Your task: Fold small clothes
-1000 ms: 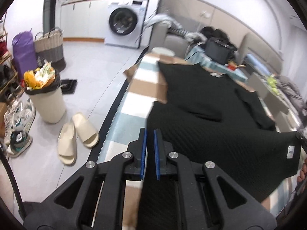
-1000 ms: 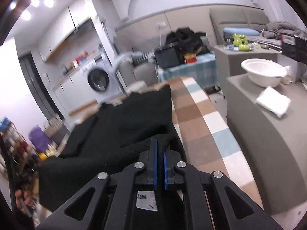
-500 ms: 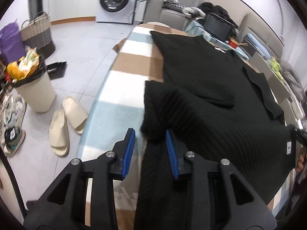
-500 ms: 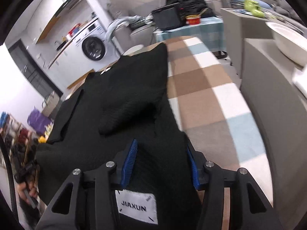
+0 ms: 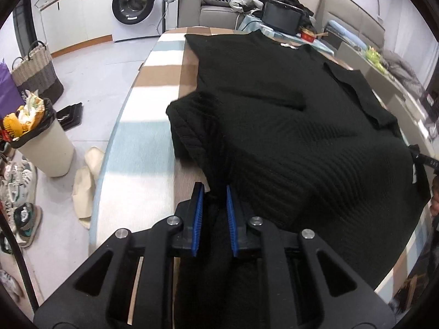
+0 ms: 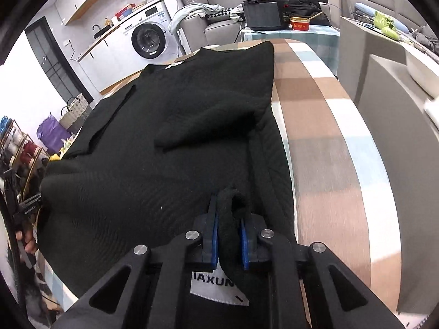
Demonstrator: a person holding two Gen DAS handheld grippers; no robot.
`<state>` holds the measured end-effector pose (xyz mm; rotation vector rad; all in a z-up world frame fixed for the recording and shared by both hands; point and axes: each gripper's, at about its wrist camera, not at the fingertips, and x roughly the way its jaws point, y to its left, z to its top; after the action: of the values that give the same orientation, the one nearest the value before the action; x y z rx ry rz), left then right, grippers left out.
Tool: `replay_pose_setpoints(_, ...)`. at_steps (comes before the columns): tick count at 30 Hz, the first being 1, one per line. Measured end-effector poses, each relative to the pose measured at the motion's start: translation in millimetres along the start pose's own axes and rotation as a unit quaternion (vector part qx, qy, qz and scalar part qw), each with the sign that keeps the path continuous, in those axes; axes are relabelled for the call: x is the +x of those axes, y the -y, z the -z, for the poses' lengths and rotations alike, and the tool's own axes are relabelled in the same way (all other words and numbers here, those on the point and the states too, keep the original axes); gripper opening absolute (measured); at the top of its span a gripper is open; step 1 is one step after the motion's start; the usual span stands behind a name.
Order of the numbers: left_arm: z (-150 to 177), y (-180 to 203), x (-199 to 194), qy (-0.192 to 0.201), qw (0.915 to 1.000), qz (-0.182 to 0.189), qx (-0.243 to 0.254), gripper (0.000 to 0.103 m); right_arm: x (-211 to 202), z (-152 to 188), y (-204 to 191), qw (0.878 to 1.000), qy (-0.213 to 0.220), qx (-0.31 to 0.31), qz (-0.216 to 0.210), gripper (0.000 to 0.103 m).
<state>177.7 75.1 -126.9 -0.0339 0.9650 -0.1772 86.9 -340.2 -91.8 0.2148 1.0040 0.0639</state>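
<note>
Item 1: black knit garment [image 5: 288,126], spread over the checked table [image 5: 153,63], filling the centre and right of the left wrist view. Near hem bunched and raised toward both cameras.

Item 2: left gripper [image 5: 214,213], bottom centre. Jaws were shut 1 s ago, stood wide half a second ago, and have just been closing; the blue pads now pinch a ridge of hem fabric.

Item 3: right gripper [image 6: 230,233], bottom centre. Same sequence: shut, wide, just closing. Its pads now clamp a thick roll of hem beside the white label [image 6: 216,288].

Change noted: both grips were renewed lower on the cloth, and the hem corner at frame centre-left has slumped into a heap. Judgement: the 2 corners are re-secured, ready for carrying the hem over toward the collar.

View differences: the left wrist view alone shows the bin [image 5: 41,139] and shoes at frame left. The right wrist view alone shows the label text, the bare table strip at right, and the folded-in sleeve [image 6: 214,120].
</note>
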Motion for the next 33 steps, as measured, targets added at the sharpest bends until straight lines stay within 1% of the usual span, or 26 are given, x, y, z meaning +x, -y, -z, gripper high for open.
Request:
replay_pose_setpoints(1,7.0,-1.0,-5.4,-0.002,1.0,-0.004,0.001,0.014,-6.3,7.5,-0.5,1.0,-0.002,-0.001,0.001,0.012)
replay_pose_setpoints(3,19.2,-5.9,-15.3,-0.004,1.0,-0.001,-0.006,0.014,-17.8,21.7,3.2,1.0,-0.005,0.005,0.001,0.013)
replay_pose_setpoints(6,32.7,-17.2,-29.6,0.0,0.9995,0.011,-0.028,0.015,-37.2,33.9,16.0,0.999,0.006,0.034,-0.018,0.022)
replay_pose_setpoints(7,35.2,-21.4,-33.1,0.001,0.9991,0.017,-0.038,0.018,-43.4,37.4,18.2,0.999,0.01,0.038,-0.021,0.031)
replay_pose_setpoints(8,39.1,-24.1,-36.3,0.001,0.9988,0.021,-0.043,0.019,-51.3,42.2,20.7,0.999,0.017,0.042,-0.024,0.043)
replay_pose_setpoints(10,43.6,-26.7,-41.2,0.005,0.9981,0.033,-0.052,0.027,-62.3,50.2,21.5,0.998,0.027,0.039,-0.034,0.051)
replay_pose_setpoints(11,45.8,-26.5,-42.6,0.006,0.998,0.037,-0.052,0.031,-64.3,53.8,21.8,0.998,0.026,0.036,-0.037,0.051)
replay_pose_setpoints(13,50.4,-24.8,-45.5,0.007,0.9981,0.037,-0.049,0.045,-64.0,57.4,20.5,0.999,0.023,0.032,-0.036,0.051)
replay_pose_setpoints(18,54.9,-11.1,-43.2,0.002,0.999,0.029,-0.035,0.045,-59.0,57.2,23.6,0.999,0.026,0.027,-0.033,0.051)
replay_pose_setpoints(19,55.8,-10.0,-43.8,0.006,0.999,0.03,-0.033,0.039,-55.3,54.3,22.5,0.999,0.028,0.024,-0.031,0.051)
replay_pose_setpoints(20,55.5,-8.1,-43.3,0.01,0.999,0.03,-0.031,0.031,-52.0,52.1,21.2,0.999,0.025,0.02,-0.025,0.043)
replay_pose_setpoints(21,56.7,-7.6,-44.6,0.017,0.9989,0.034,-0.029,0.014,-49.4,50.7,19.3,1.0,0.021,0.013,-0.011,0.033)
replay_pose_setpoints(22,56.4,-6.3,-44.5,0.017,0.9989,0.034,-0.028,0.006,-47.7,49.5,18.8,1.0,0.018,0.007,0.001,0.016)
replay_pose_setpoints(23,56.5,-5.8,-45.6,0.02,0.9989,0.032,-0.027,0.005,-47.7,49.4,19.0,1.0,0.016,0.004,0.008,0.014)
replay_pose_setpoints(25,57.5,-7.9,-54.0,0.033,0.9985,0.032,-0.032,0.004,-53.4,50.7,22.0,1.0,0.014,0.013,-0.007,0.011)
replay_pose_setpoints(27,57.5,-10.0,-62.1,0.042,0.9978,0.035,-0.037,0.003,-65.2,54.0,22.0,1.0,0.021,0.013,-0.013,0.01)
replay_pose_setpoints(30,55.1,-14.3,-78.8,0.062,0.9963,0.04,-0.045,0.003,-89.3,61.7,17.6,0.998,0.044,0.012,-0.041,0.01)
replay_pose_setpoints(33,49.1,-19.0,-99.6,0.09,0.9934,0.048,-0.053,0.003,-109.5,65.9,12.3,0.995,0.072,0.013,-0.072,0.01)
